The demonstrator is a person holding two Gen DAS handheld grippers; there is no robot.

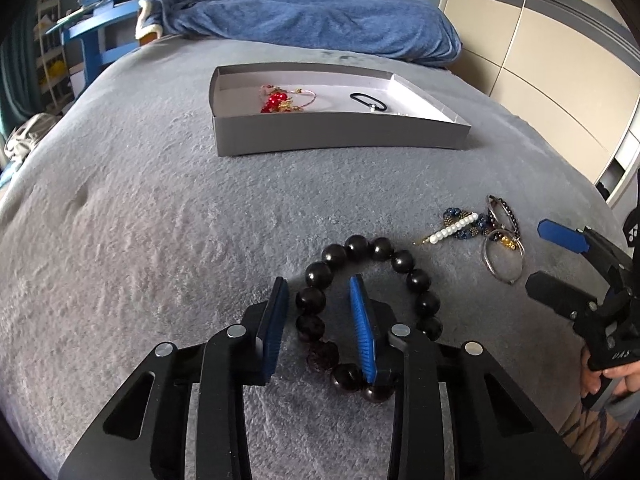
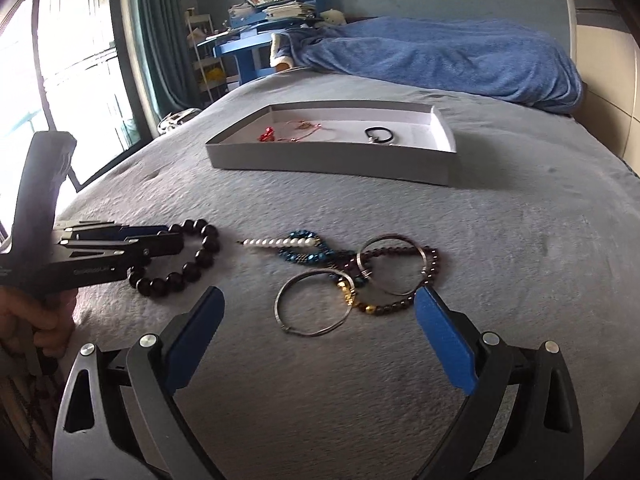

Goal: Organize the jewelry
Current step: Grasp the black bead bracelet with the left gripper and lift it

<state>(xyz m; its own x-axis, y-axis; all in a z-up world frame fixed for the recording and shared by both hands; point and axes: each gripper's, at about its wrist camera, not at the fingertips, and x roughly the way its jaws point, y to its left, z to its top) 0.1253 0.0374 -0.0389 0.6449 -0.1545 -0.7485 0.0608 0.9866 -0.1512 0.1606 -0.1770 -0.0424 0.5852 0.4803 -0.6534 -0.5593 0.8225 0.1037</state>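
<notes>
Legible text is limited to a partial white marking reading "UAS" on the black body of the right hand-held gripper (image 1: 552,258); the embossed lettering on the side of the left hand-held gripper (image 2: 176,236) is too blurred to read.

A grey blanket (image 1: 160,208) covers the bed, with a rumpled blue blanket (image 1: 320,20) at its far end. A cluttered blue desk (image 2: 256,36) stands beside a curtained window (image 2: 80,60).
</notes>
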